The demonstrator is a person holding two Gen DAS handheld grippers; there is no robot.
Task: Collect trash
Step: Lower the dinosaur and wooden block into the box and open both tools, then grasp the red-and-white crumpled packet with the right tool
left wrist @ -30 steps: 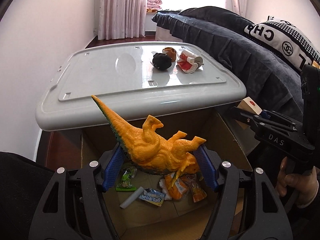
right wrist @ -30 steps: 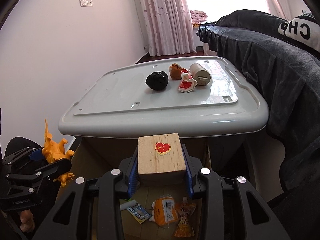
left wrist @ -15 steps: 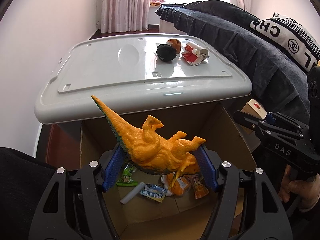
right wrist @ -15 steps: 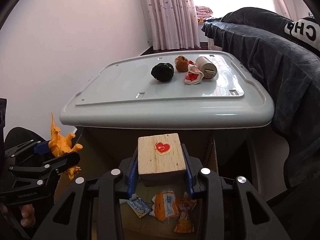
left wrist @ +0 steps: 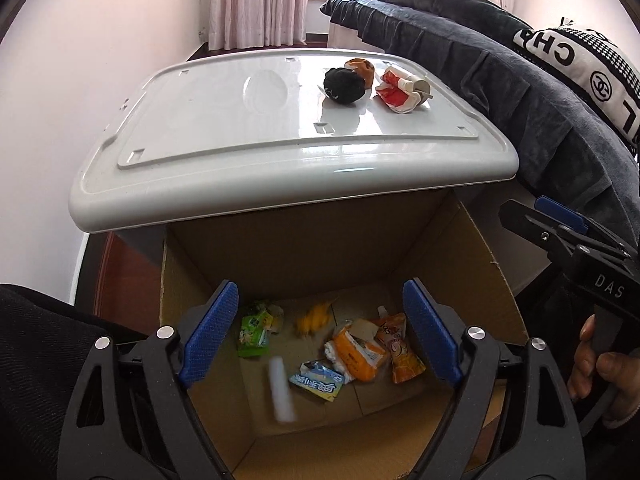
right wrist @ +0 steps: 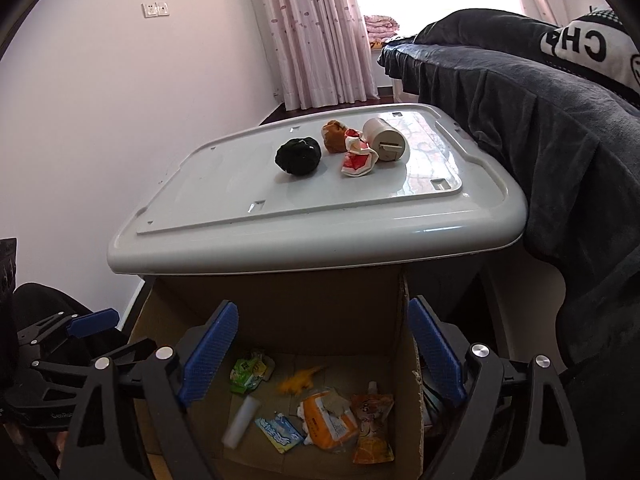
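Note:
Both grippers hang open and empty over an open cardboard box [left wrist: 472, 248] [right wrist: 408, 320]. My left gripper [left wrist: 320, 330] and my right gripper [right wrist: 324, 354] each frame the box floor. The orange dinosaur toy [left wrist: 314, 318] [right wrist: 298, 380] shows blurred inside the box, among snack wrappers [left wrist: 356, 350] [right wrist: 326, 418]. A wooden block [left wrist: 362, 328] lies on the orange wrapper. On the grey plastic lid [left wrist: 224, 120] [right wrist: 360, 200] beyond the box sit a black wad [left wrist: 345, 86] [right wrist: 298, 156], a brown wad [left wrist: 362, 68] [right wrist: 334, 136] and a crushed red-and-white paper cup [left wrist: 402, 88] [right wrist: 372, 148].
A bed with a dark blanket [left wrist: 520, 92] [right wrist: 520, 120] runs along the right. A white wall [left wrist: 80, 60] is on the left, pink curtains [right wrist: 316, 32] at the back. The person's hand [left wrist: 596, 372] holds the right gripper at the left wrist view's right edge.
Both grippers have opened. The dinosaur left my left gripper and the wooden block left my right gripper; both have dropped into the box.

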